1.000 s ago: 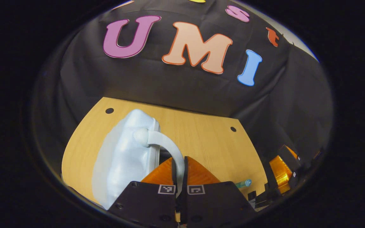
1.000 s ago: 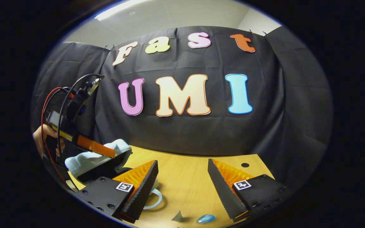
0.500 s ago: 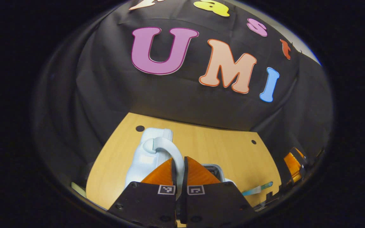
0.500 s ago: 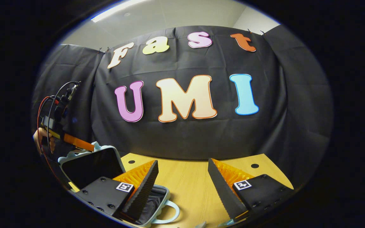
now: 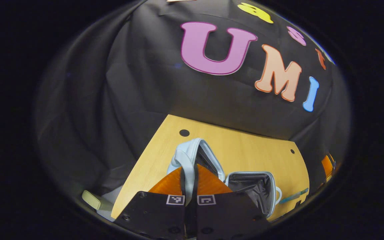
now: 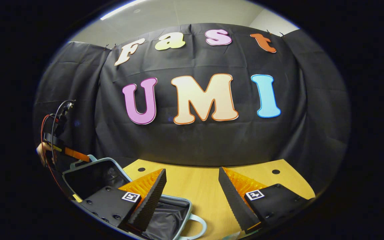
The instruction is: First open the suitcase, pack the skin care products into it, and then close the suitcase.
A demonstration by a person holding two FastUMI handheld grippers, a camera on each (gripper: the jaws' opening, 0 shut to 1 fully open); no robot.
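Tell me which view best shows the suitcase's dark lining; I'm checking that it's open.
The right gripper view: the suitcase lies open, both the raised lid's inside and the lower half's dark lining visible behind the right gripper. The left gripper view shows the lid edge-on, its handle pinched by the left gripper.

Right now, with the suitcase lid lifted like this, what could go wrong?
1. The left gripper holds the lid only by its thin handle; a slip or early release could let the lid drop shut over the open suitcase.
2. Pulling the lid farther might drag the light suitcase across the table.
3. The right gripper hangs open just above the suitcase, where a falling lid might strike it.
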